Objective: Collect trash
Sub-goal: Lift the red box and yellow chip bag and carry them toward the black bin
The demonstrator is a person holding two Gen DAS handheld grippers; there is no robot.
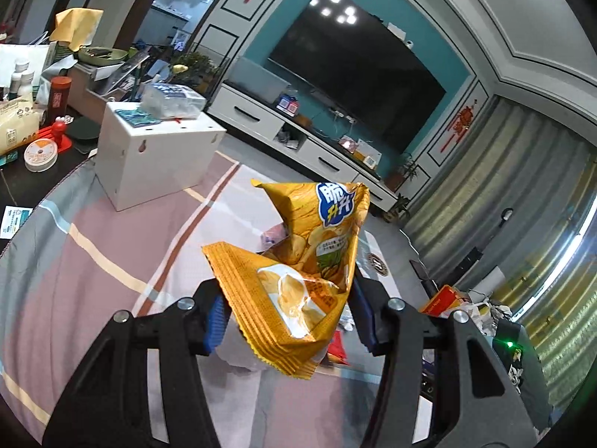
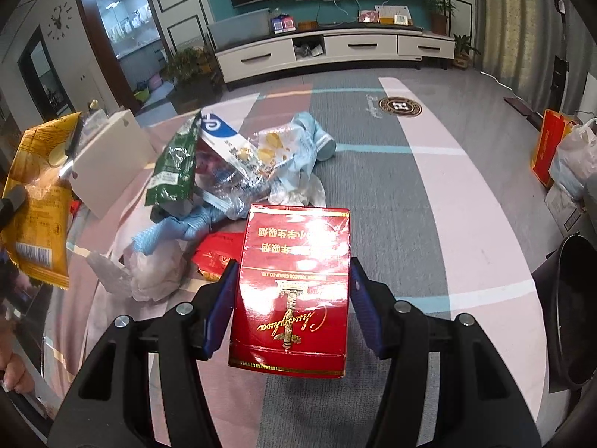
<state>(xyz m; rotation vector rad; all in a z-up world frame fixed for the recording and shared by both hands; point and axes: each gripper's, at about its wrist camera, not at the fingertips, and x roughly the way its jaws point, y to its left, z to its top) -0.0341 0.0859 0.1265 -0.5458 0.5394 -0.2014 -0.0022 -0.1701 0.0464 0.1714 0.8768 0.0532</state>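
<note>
Grippers both tilt downward over a striped cloth (image 2: 429, 171) of pink, grey and cream bands; the left gripper (image 1: 287, 310) slants shallowly toward the far TV wall, the right gripper (image 2: 293, 310) pitches more steeply toward the cloth. Between the left gripper's 2 blue pads sits a crumpled yellow chip bag (image 1: 298, 272), its lower half pinched at about half span, its upper end standing up and away from the fingers; the bag is glossy orange-yellow with a blue logo and printed chips, its crimped edge hanging near and left. The right gripper's jaws, also at about half span, press both sides of a red cigarette carton (image 2: 294, 291); the carton lies lengthwise along the fingers, its far end jutting past the tips, gold script and a gold emblem on its shiny face. Beyond and left of the carton lies a trash heap (image 2: 231, 171) on the cloth: a green wrapper, clear plastic, pale blue fabric, a red packet. A white box (image 1: 149, 153) stands at the cloth's far left; a dark bin rim (image 2: 574, 298) shows at the right edge.
</note>
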